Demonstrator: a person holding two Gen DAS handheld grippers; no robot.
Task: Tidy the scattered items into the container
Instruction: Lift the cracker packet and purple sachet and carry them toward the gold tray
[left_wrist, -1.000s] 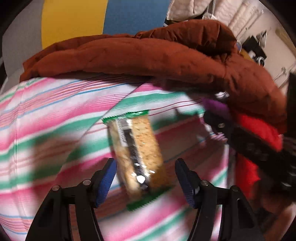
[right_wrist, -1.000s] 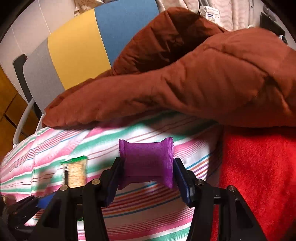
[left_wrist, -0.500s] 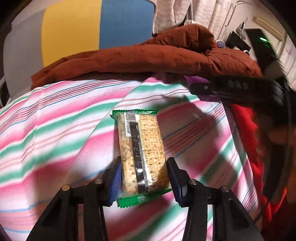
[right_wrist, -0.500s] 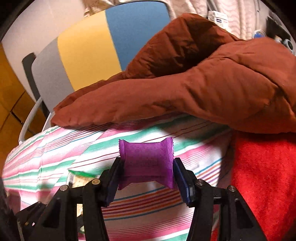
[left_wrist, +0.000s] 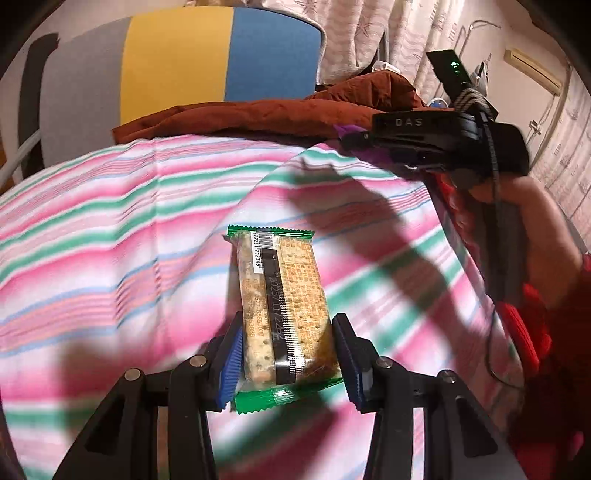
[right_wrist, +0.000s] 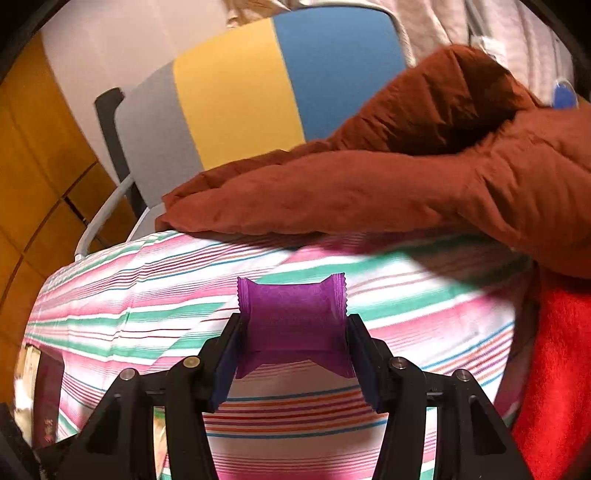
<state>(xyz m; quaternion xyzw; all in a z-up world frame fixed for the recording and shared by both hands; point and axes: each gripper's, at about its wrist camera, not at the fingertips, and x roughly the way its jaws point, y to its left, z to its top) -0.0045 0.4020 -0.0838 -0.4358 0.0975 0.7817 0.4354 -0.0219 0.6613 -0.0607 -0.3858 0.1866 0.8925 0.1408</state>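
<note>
my left gripper (left_wrist: 288, 358) has just been closing, and its blue pads now press both long sides of the cracker packet (left_wrist: 282, 306), a clear wrapper with green crimped ends and a barcode label at the far end; the packet points away from me, its near green end poking out below the pads, and it looks lifted off the striped bedsheet (left_wrist: 129, 236), though the blur in the cloth makes that hard to swear to. my right gripper (right_wrist: 291, 354) is clenched on the purple sachet (right_wrist: 291, 317), pads against its two short sides so the wrapper bows between them, its crimped far corners flaring up above the sheet. from the left camera i see that same right gripper over the sheet's far right part, a hand (left_wrist: 517, 218) wrapped round its black handle, a scrap of purple showing at its tip. a rust-brown quilted jacket (right_wrist: 369, 184) lies heaped along the far edge of the sheet, a red blanket (right_wrist: 554, 350) covers the right edge, and beyond the jacket stands a board (right_wrist: 240, 96) in grey, yellow and blue panels. no container shows in either view.
</note>
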